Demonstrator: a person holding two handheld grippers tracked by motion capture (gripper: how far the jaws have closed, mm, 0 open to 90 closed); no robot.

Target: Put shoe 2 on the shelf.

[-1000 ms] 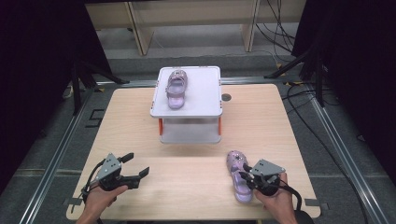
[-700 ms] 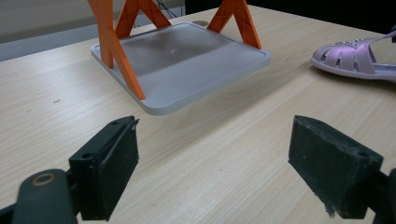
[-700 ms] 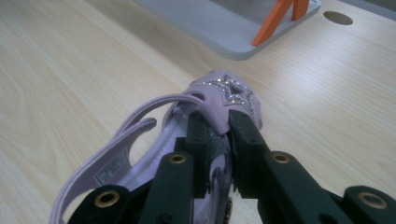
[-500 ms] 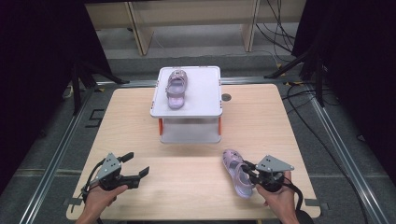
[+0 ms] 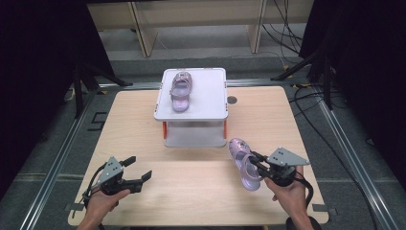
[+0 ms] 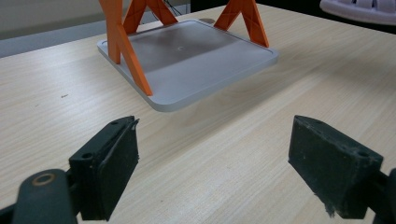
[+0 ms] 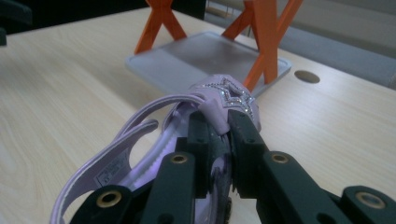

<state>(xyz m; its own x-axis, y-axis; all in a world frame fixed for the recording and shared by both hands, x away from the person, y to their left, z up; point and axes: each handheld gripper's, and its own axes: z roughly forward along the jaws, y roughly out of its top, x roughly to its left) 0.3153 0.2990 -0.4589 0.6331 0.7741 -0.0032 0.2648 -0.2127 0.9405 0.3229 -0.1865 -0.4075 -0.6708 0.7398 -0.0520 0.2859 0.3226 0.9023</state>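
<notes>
While our right gripper [image 5: 257, 163] stays clamped on the lilac sandal [image 5: 242, 164], pinching its upper, we see that sandal near the table's [image 5: 201, 201] front right, just ahead of the white stand [image 5: 206, 103]. A second sandal [image 5: 180, 91] rests on the stand's top. Our left gripper [image 5: 138, 168] hangs released, jaws wide, over bare wood.

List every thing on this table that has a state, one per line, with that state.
Left tool: open, nothing between its jaws, low over the table.
Right tool: shut on the near sandal's strap.
Near sandal: gripped, tilted, raised at the tool end.
Far sandal: lying flat on the rack's top shelf.
Rack: upright; bottom shelf bare.
</notes>
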